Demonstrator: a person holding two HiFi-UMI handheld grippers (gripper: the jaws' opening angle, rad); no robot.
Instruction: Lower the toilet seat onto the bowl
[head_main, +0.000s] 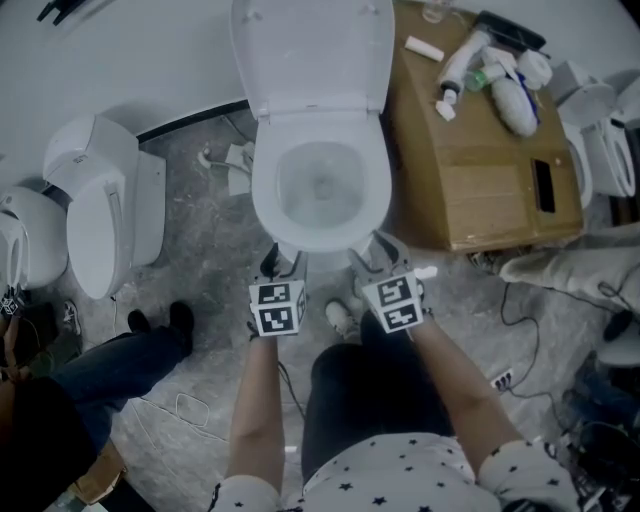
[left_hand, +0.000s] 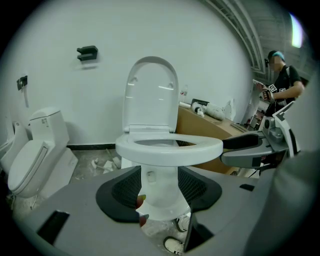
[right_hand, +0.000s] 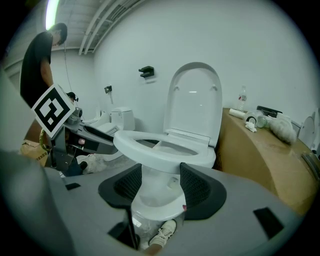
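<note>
Head view looks down on the toilet straight ahead of me. The left gripper (head_main: 279, 263) and the right gripper (head_main: 378, 252) sit side by side at the front of the bowl (head_main: 320, 192), one on each side of its middle line and about equally near. As far as I can tell, neither touches it.

Left gripper view has my jaws standing wide with nothing pressed between the pads; only the lower bowl shows through the gap, farther off. Right gripper view gives the same: jaws apart and empty, with the bowl and a shoe (right_hand: 162, 232) on the floor showing between them.

The seat (head_main: 263, 190) is the white ring, and to my eye it already lies flat and level on the bowl. Its rounded front end points at me and its hinge end lies away by the wall, so its long axis runs front to back, straight away from me. In both gripper views it sits above the level of the jaws, so I hold both grippers low, below its front edge.

What stands upright is the lid (head_main: 310, 45), leaning back at the wall with its inner face toward me.

I judge the lowering done. If a ring does hide against that lid, it lies ahead and up, at the far hinge end, equally near either gripper.
</note>
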